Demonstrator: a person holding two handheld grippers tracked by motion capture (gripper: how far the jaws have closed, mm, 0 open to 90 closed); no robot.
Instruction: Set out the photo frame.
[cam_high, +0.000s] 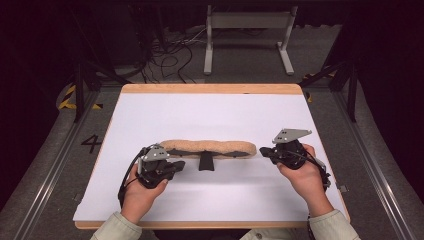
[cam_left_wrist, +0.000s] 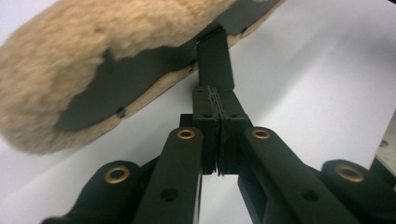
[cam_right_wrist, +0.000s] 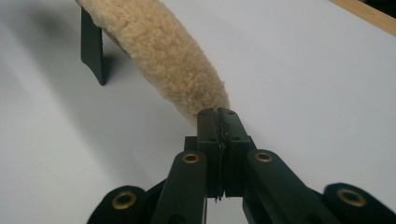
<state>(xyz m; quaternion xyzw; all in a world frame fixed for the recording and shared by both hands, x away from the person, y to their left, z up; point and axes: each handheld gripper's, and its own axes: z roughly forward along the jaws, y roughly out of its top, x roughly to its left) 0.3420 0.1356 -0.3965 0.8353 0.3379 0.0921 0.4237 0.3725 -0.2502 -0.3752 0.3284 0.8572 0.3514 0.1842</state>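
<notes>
I have a long fleece-covered pad (cam_high: 209, 147) lying across the near half of the white counter (cam_high: 210, 110), running side to side between my two hands. It looks like a mop or duster head: tan woolly pile on top, a dark flat backing underneath, and a short black tab (cam_high: 205, 161) sticking out from its middle toward me.

My left claw (cam_high: 176, 165) sits just beside the pad's left end, and in the left gripper view its jaws are pressed together with nothing between them, the tips just short of that black tab (cam_left_wrist: 215, 58). My right claw (cam_high: 266, 152) is at the pad's right end; in the right gripper view its jaws are likewise closed and empty, with the fleece (cam_right_wrist: 163, 56) touching or nearly touching the tips.

I judge the pad to be light and the pile soft and squashy, so a pinch on the wool alone would likely slip or just tug fibres. The backing (cam_left_wrist: 116, 88) seems stiffer, though over this length it may sag if lifted from one end. The rigid tab is the surest hold for one claw; otherwise I would pinch through the fleece onto the backing edge at both ends and lift evenly.
</notes>
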